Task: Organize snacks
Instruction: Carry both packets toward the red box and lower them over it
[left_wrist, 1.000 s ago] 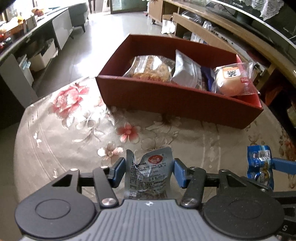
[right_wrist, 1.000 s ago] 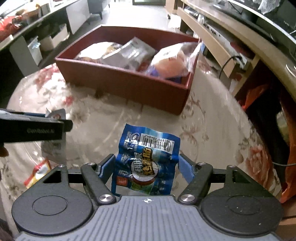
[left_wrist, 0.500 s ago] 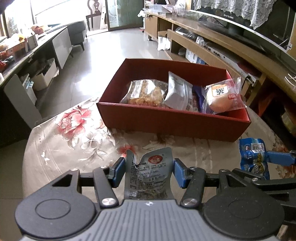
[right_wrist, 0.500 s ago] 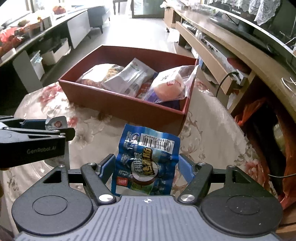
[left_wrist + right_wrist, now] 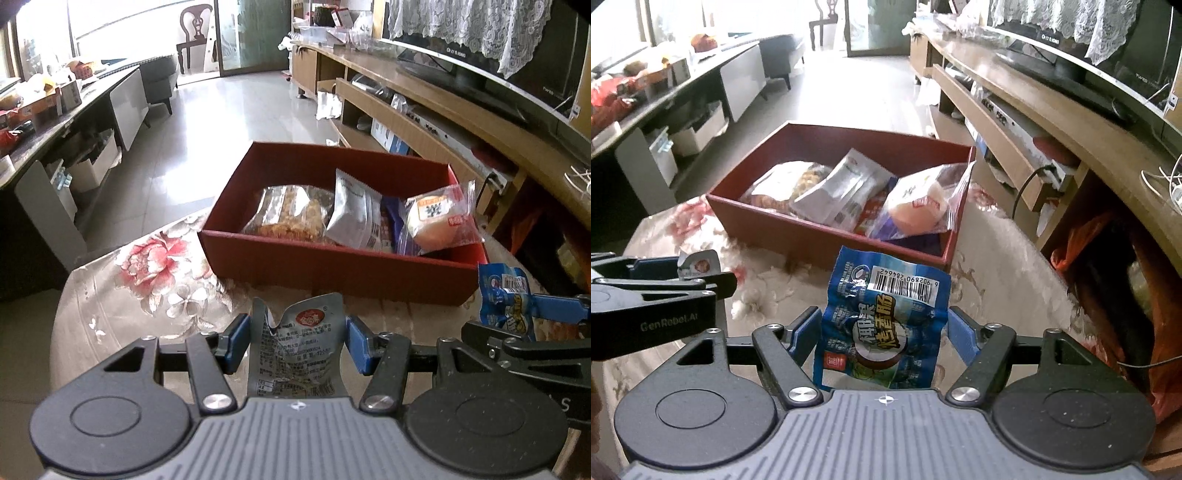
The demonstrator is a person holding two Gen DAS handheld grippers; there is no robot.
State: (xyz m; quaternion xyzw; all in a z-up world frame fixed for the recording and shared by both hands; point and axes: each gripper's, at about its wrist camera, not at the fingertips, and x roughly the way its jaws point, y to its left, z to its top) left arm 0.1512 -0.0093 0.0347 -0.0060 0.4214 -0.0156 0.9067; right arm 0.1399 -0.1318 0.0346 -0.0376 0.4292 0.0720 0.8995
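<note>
We hold a silver pouch [image 5: 297, 350] in the left gripper [image 5: 295, 339] and a blue pouch [image 5: 882, 328] in the right gripper [image 5: 884, 332], fingers clamped, above the bench [image 5: 147, 302]; we should clear the red box [image 5: 332, 273] wall before releasing.

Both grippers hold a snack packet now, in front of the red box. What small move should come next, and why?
Probably carry both forward over the red box. The left gripper grips the silver packet, the right gripper the blue packet, both short of the box's near wall.
</note>
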